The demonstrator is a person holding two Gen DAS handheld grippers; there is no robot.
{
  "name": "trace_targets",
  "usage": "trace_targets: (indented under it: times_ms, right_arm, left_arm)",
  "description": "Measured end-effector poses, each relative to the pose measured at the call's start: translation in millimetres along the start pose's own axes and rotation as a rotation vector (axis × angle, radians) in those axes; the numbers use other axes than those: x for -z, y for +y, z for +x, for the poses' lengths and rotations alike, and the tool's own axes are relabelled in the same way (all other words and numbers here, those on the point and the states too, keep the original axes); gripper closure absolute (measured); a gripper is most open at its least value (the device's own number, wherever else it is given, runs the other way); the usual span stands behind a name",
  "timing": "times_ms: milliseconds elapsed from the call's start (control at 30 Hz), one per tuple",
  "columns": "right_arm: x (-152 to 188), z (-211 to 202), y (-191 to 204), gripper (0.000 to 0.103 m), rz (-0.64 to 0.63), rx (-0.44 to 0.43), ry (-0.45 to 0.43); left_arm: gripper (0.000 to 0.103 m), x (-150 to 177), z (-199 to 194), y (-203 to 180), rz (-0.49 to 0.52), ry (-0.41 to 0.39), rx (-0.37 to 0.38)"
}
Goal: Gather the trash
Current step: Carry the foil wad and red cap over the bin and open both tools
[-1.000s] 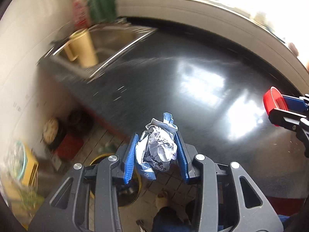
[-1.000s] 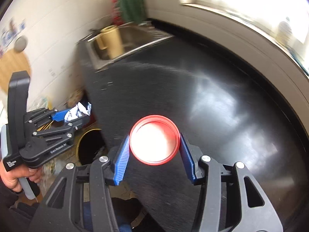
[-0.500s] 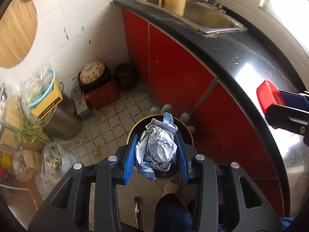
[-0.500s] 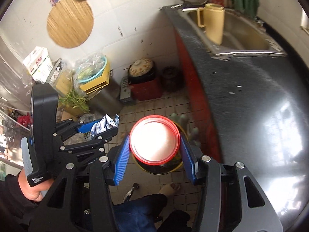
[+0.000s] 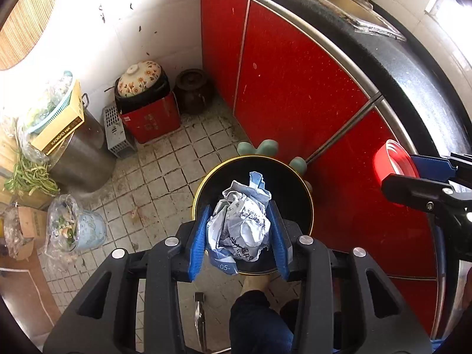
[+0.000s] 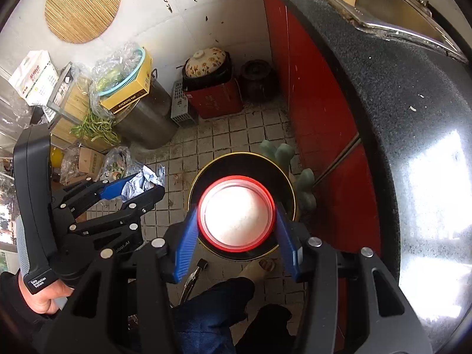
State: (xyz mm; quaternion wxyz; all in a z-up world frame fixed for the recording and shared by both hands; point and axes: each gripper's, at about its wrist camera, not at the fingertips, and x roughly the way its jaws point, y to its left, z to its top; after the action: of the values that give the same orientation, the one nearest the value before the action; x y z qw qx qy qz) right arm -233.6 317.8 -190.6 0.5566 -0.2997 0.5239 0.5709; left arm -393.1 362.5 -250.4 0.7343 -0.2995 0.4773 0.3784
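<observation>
— Hanging over the black bin [image 5: 303, 194] on the tiled floor [image 5: 165, 177]: what does the left gripper [image 5: 239, 230] carry?
— A crumpled ball of white paper [image 5: 240, 224] with dark print and pale blue edges, pinched between both blue pads.
— And the right gripper [image 6: 236, 224]?
— Clamped on a round red-rimmed lid [image 6: 236, 212], its white face glaring, directly above the same gold-rimmed bin, beside the red cabinet doors [image 5: 295, 88].
</observation>
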Motion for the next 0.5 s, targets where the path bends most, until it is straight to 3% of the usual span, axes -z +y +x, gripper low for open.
trace_targets:
  times_ms: [267,367,500]
  right_arm:
    - [-2.7,1.5,1.5,0.053,0.007,-0.011,0.005]
    - [-2.6,1.0,1.7,0.039,0.006,-0.005,0.004]
    - [-1.5,-7.2,2.0,0.036,0.011,-0.007,-0.012]
  left_arm:
    - [0.063,-1.7,5.4,-4.5,0.017,0.003,0.03]
    - [0.047,-2.4,7.3,-4.0,0.018,0.011,0.053]
    - [0.025,-3.3,3.7,-7.6,0.041,-0.003,0.049]
